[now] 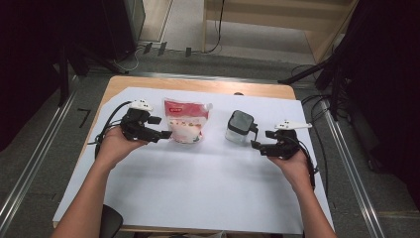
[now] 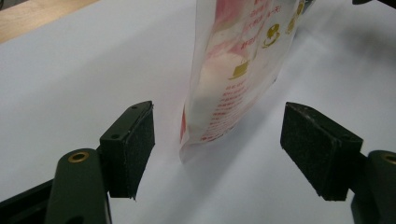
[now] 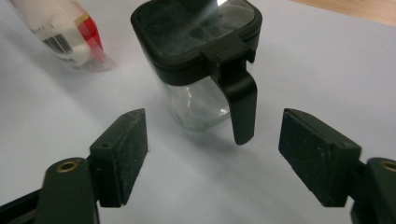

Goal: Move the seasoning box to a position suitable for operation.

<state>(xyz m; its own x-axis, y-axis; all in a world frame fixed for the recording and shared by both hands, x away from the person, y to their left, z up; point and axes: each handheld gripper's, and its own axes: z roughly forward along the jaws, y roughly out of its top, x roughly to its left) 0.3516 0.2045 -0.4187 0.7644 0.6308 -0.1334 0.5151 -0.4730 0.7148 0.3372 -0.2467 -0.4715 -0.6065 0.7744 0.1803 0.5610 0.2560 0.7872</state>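
Note:
A clear plastic pouch (image 1: 185, 121) with red and gold print and white powder inside stands on the white sheet (image 1: 198, 173). My left gripper (image 1: 166, 127) is open just left of it; in the left gripper view the pouch's (image 2: 233, 74) lower corner lies a little ahead of the spread jaws, untouched. A small clear square jar (image 1: 239, 127) with a black lid and black handle stands to the right. My right gripper (image 1: 255, 137) is open beside it; in the right gripper view the jar (image 3: 198, 60) and its handle (image 3: 243, 105) sit just beyond the jaws.
The wooden table (image 1: 198, 87) shows along its far edge beyond the sheet. Cables trail from both grippers over the table's sides. A corner of the pouch (image 3: 60, 32) lies at the upper left of the right gripper view. Dark stands flank the table.

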